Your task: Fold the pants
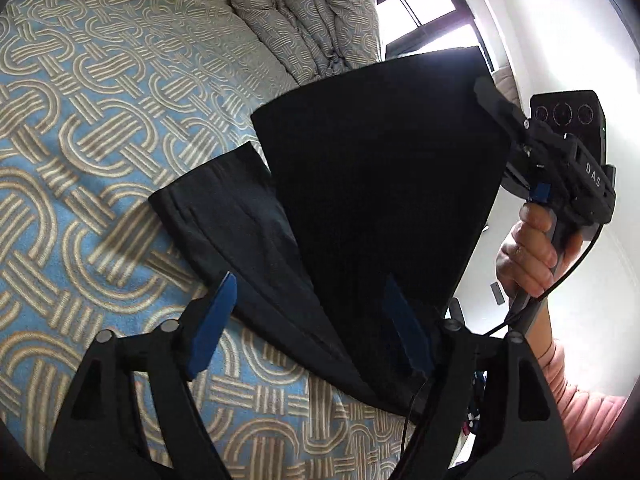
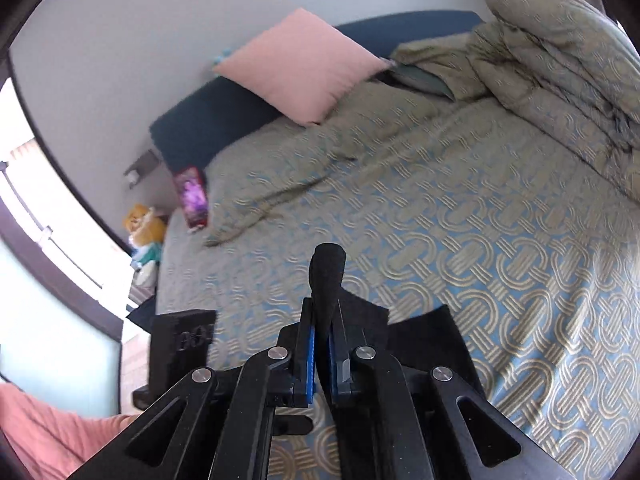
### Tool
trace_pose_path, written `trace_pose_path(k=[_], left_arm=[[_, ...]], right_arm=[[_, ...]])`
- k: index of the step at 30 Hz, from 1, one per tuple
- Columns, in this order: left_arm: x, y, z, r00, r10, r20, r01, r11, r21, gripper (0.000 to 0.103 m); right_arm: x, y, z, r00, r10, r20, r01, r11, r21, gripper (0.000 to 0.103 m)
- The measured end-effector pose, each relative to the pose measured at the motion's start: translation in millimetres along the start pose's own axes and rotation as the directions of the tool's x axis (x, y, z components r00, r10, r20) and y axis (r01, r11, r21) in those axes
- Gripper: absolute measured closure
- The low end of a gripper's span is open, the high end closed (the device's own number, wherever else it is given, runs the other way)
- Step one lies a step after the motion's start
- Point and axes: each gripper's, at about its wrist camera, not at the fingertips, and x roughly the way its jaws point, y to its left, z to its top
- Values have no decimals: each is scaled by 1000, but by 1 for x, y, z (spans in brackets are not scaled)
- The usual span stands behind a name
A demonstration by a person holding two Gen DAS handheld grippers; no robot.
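Black pants (image 1: 372, 184) hang above the patterned bedspread (image 1: 100, 140), one part lifted and taut, another leg (image 1: 224, 216) lying on the bed. My left gripper (image 1: 308, 328) is open, its blue pads (image 1: 212, 328) either side of the lower pants edge, not closed on it. My right gripper (image 2: 322, 352) is shut on a bunched fold of the pants (image 2: 326, 276), which sticks up between its blue pads. In the left wrist view the right gripper (image 1: 492, 96) pinches the lifted corner at upper right.
A rolled quilt (image 2: 560, 60) lies along the bed's far side. A pink pillow (image 2: 304, 64) leans on the dark headboard (image 2: 208, 128). A phone (image 2: 192, 196) lies near the bed edge. A window (image 1: 428, 8) is behind.
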Motion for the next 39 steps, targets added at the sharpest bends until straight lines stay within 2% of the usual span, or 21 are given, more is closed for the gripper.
trace_pose_path(k=[3, 5, 7, 8, 9, 11, 12, 15, 17, 19, 22, 23, 25, 27, 29, 30, 31, 33, 35, 37, 39], left_arm=[[-9, -3, -7, 1000, 20, 2, -20, 999, 33, 25], [-13, 3, -10, 998, 59, 11, -59, 998, 12, 25], [-15, 15, -11, 995, 102, 13, -102, 994, -25, 25], [-15, 20, -11, 992, 129, 10, -129, 991, -37, 25], [-14, 24, -10, 987, 161, 4, -161, 986, -45, 25], [-12, 26, -7, 981, 195, -2, -195, 980, -31, 25], [-12, 25, -5, 979, 202, 1, -202, 979, -18, 25], [-5, 20, 3, 976, 217, 13, -217, 976, 15, 25], [5, 19, 9, 972, 233, 13, -233, 972, 35, 25], [15, 12, 20, 966, 257, 34, -259, 961, 97, 25], [31, 8, 42, 955, 292, 43, -295, 940, 170, 25], [37, 9, 50, 957, 290, 33, -290, 939, 186, 25], [50, 13, 63, 946, 325, 3, -317, 922, 222, 25], [64, 20, 69, 935, 353, -42, -333, 910, 248, 37], [75, 32, 73, 927, 365, -91, -337, 913, 230, 79], [75, 35, 75, 925, 371, -83, -346, 912, 222, 92], [71, 36, 77, 936, 340, -87, -318, 927, 199, 98], [56, 30, 78, 960, 275, -61, -262, 951, 162, 99], [35, 10, 77, 971, 240, -13, -234, 956, 178, 99], [16, -13, 78, 972, 233, 35, -235, 946, 225, 99], [8, -25, 80, 961, 270, 65, -278, 927, 251, 99]], right_arm=[[-3, 6, 9, 998, 55, 17, -54, 998, -33, 99], [18, -8, 15, 999, 20, -31, -20, 1000, -10, 99], [55, -34, 16, 992, -42, -122, 46, 999, 30, 98], [76, -49, 13, 978, -112, -173, 120, 992, 34, 96], [99, -65, 8, 954, -187, -234, 200, 979, 32, 96], [144, -95, -5, 872, -336, -357, 361, 932, 5, 96], [158, -103, -11, 845, -367, -389, 397, 918, -4, 95], [153, -103, -6, 872, -360, -332, 392, 920, 31, 93], [146, -101, -3, 871, -367, -325, 397, 917, 29, 94], [138, -95, -2, 869, -381, -316, 405, 914, 10, 94], [130, -99, 2, 898, -331, -292, 358, 933, 44, 94], [125, -99, 1, 901, -323, -288, 350, 936, 46, 94], [124, -94, 3, 899, -328, -289, 351, 936, 28, 94], [132, -90, 2, 893, -337, -297, 357, 934, 15, 94], [141, -92, 3, 892, -336, -302, 358, 934, 17, 94], [143, -93, 2, 892, -336, -303, 358, 933, 21, 94], [147, -95, 2, 891, -335, -306, 360, 932, 28, 94], [147, -98, 1, 892, -333, -304, 363, 931, 44, 94], [140, -97, 2, 908, -314, -276, 343, 937, 63, 95], [131, -90, 5, 931, -275, -238, 298, 952, 64, 95], [128, -82, 10, 945, -245, -216, 262, 964, 50, 95]])
